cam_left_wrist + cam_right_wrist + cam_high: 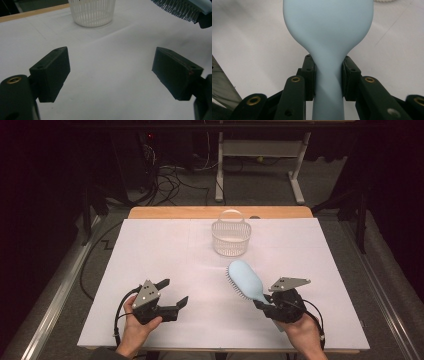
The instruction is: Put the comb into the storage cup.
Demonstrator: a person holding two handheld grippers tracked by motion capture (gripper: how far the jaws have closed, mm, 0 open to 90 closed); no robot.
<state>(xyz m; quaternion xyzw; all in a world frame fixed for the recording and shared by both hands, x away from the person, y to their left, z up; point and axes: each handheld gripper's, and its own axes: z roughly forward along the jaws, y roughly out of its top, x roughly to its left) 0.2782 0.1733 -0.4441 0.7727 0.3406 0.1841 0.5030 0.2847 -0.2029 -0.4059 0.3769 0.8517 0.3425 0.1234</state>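
From the high view we see the right claw [261, 304] clamped on the handle of a pale blue hairbrush [246, 280], whose head reaches up and away from the claw toward a white basket [230, 239]. The brush's back faces up and its dark bristles show along the edge turned toward the left claw [173, 293]. The basket stands upright well beyond both claws, its handle raised, with bare white worktop [150, 250] between it and the brush head — nothing lies in that stretch. The left claw sits well apart from the brush, its jaws spread wide with nothing between them, a grey three-cornered plate on top.

In the left gripper view we look along the left claw [111, 72], jaws standing far apart over plain worktop [112, 45]. Ahead and to the claw's left stands the basket [92, 12], its ribbed wall clear to see; at the upper right the bristled edge of the hairbrush [178, 7] hangs above the surface, held off it.

In the right gripper view the right claw [328, 77] grips the hairbrush [328, 27] at the narrow neck, a pad pressed to each side, the broad smooth back widening just beyond the claw. A sliver of the basket [384, 1] shows past the head. We can read no brand, label or writing on brush, basket or claws.
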